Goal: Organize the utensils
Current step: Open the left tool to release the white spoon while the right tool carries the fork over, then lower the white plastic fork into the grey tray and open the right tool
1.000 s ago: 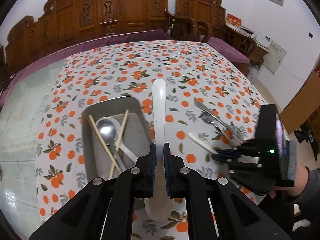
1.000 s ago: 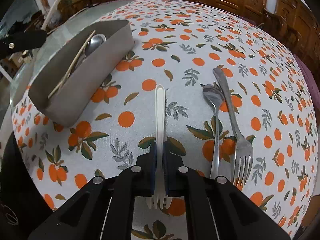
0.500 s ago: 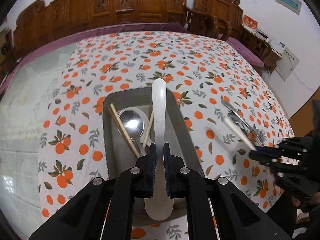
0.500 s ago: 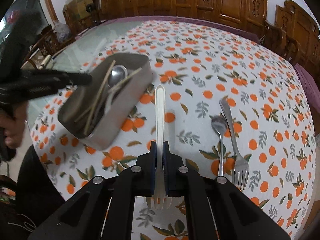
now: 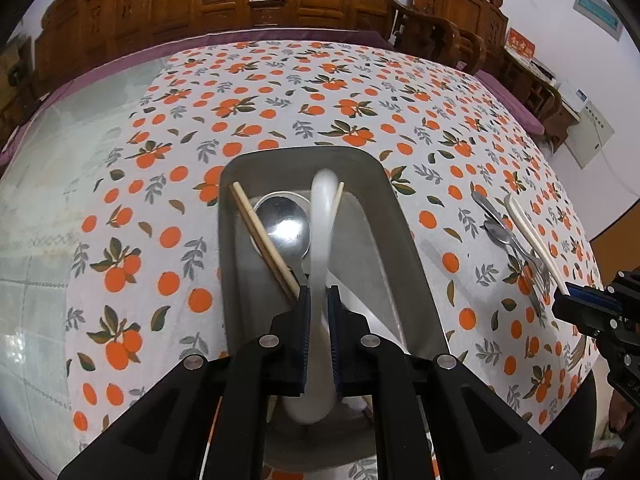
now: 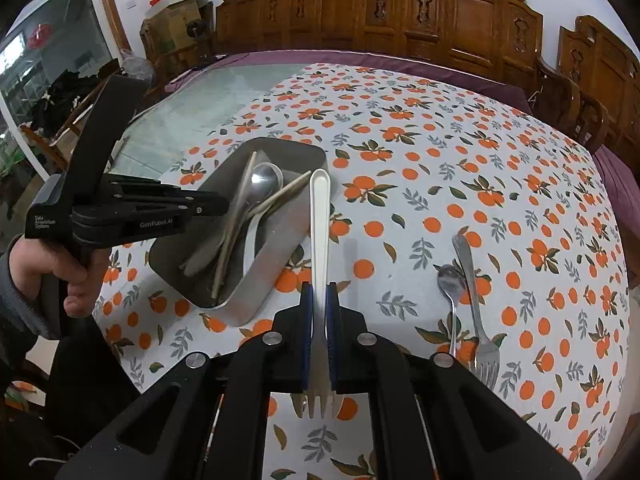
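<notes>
The left gripper (image 5: 319,312), its jaws just easing apart, has the white spoon (image 5: 320,240) between them over the grey tray (image 5: 404,240), handle pointing toward the table's far edge. The right gripper (image 6: 319,304) clamps the white fork (image 6: 320,232), tines toward the camera. The left tool reads "GenRobot.AI".

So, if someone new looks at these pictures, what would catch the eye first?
Probably the bright tablecloth printed with oranges, which covers most of the table. Next, the grey tray in the middle, holding a metal spoon and chopsticks. Then the two utensils in the jaws: a white spoon over the tray in the left gripper, and a white fork in the right gripper.
</notes>
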